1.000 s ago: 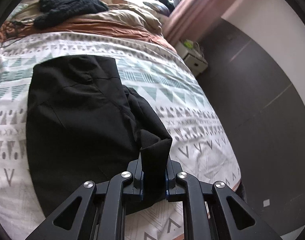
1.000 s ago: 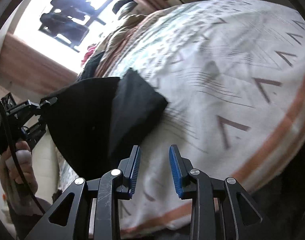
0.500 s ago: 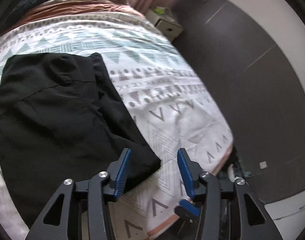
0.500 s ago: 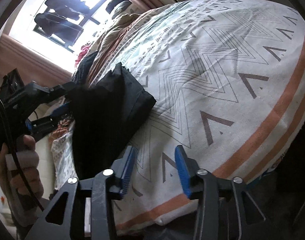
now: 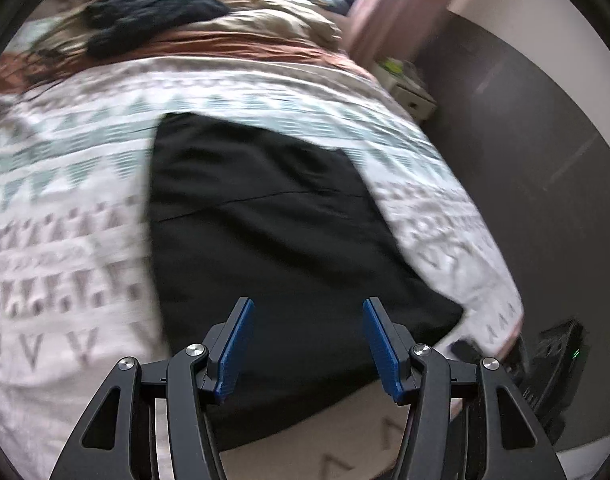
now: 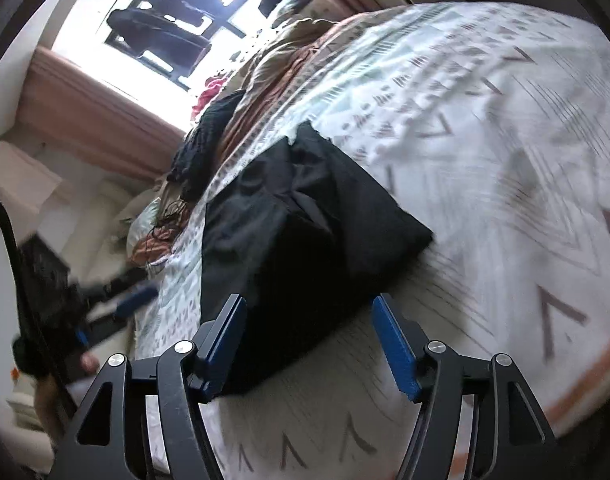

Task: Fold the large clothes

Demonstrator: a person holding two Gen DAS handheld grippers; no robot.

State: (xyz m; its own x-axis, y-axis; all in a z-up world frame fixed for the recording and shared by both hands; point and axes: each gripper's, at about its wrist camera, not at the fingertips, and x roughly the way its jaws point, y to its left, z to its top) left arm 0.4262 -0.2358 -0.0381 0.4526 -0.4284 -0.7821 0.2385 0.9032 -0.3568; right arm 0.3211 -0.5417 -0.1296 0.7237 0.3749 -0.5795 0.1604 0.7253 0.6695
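A black garment [image 5: 273, 232] lies folded flat on the patterned bedspread [image 5: 65, 208]. My left gripper [image 5: 307, 344] hovers over its near edge with the jaws opening and nothing pinched between the blue pads. In the right wrist view the same black garment [image 6: 297, 232] lies ahead, and my right gripper [image 6: 311, 346] stands above its near corner, its jaws also opening, the pads apart from the cloth. The left gripper [image 6: 117, 304] shows blurred at the left edge of that view, beside the bed.
A dark knitted garment [image 5: 153, 16] and rumpled tan and rust bedding [image 5: 245, 36] lie at the bed's far end. A small white nightstand [image 5: 409, 88] stands by the pink curtain [image 5: 393, 4]. Dark floor runs along the right. The bed's orange-striped edge [image 6: 585, 384] is near.
The left gripper let go of the black cloth fold, which now lies flat, and swung back over the garment. The right gripper's jaws widened and it drew back from the bed.
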